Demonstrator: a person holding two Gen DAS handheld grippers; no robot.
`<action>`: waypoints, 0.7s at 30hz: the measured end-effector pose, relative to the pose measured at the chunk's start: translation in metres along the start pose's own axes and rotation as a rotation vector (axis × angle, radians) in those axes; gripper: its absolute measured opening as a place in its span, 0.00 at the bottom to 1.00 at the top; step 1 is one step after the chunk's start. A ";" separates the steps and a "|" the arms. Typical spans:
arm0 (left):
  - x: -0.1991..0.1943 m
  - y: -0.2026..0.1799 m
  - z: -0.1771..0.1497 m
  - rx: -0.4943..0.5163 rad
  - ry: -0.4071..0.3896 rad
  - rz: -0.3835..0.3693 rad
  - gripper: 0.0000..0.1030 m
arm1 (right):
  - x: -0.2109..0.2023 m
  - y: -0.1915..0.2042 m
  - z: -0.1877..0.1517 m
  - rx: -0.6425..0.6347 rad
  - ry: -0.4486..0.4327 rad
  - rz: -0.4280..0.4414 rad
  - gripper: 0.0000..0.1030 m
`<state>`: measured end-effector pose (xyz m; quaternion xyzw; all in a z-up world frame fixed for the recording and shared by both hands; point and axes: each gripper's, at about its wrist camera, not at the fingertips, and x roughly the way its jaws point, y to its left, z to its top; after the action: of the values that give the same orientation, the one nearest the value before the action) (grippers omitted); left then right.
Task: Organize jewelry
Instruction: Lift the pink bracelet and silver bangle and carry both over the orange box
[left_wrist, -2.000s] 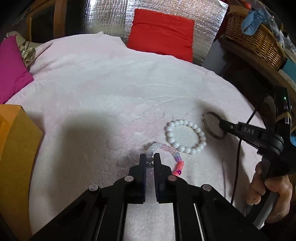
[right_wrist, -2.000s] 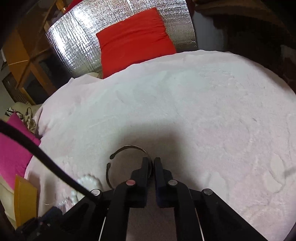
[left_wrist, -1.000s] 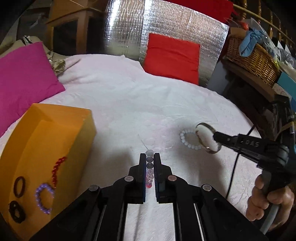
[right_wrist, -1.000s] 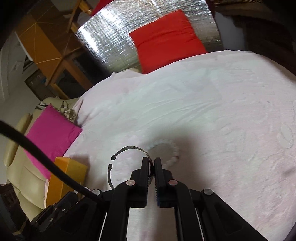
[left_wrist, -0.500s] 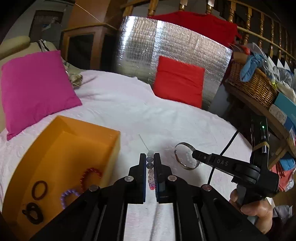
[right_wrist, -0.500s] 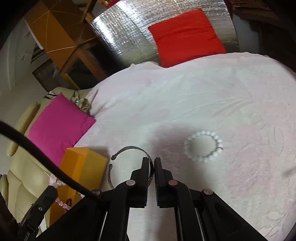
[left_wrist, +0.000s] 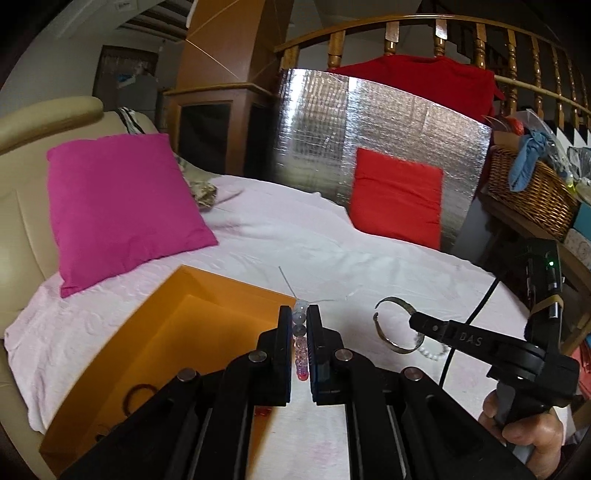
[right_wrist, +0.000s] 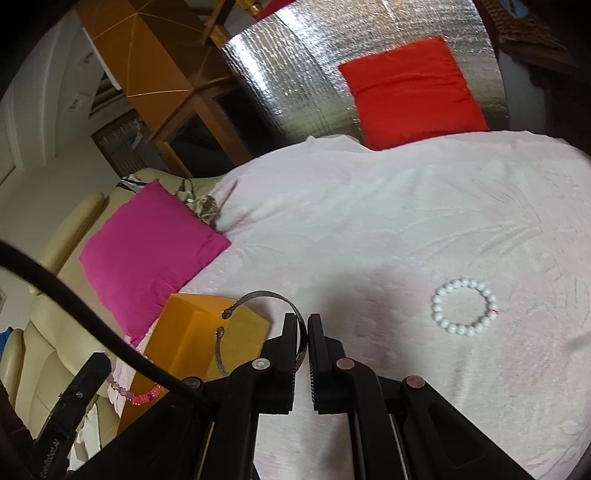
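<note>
Two closed hand-held grippers: left (left_wrist: 299, 325) around beaded bracelet (left_wrist: 300, 350), right (right_wrist: 302, 328) around bangle (right_wrist: 258, 295).

Box (right_wrist: 207, 332) left of pearl bracelet (right_wrist: 464, 312), on bedspread (right_wrist: 388, 221).

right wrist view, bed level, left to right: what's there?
Magenta pillow → orange box → metal cuff bracelet in the right claw → white bead bracelet lying on the pink blanket.

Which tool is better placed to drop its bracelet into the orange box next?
Probably the left tool: its beaded bracelet hangs beside the orange box, while the right tool holds its metal bangle farther away.
</note>
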<state>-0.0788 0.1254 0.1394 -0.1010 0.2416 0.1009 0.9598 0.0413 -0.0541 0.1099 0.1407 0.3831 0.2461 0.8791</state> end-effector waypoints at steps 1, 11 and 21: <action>0.000 0.002 0.000 -0.001 -0.002 0.007 0.08 | 0.001 0.003 0.000 -0.002 -0.001 0.005 0.07; 0.005 0.032 0.003 -0.025 0.003 0.075 0.08 | 0.027 0.038 -0.003 -0.061 0.011 0.040 0.07; 0.022 0.059 0.003 -0.043 0.041 0.142 0.08 | 0.051 0.067 -0.002 -0.086 0.036 0.091 0.07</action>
<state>-0.0731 0.1863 0.1230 -0.1062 0.2653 0.1720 0.9427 0.0478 0.0300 0.1070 0.1157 0.3812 0.3046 0.8652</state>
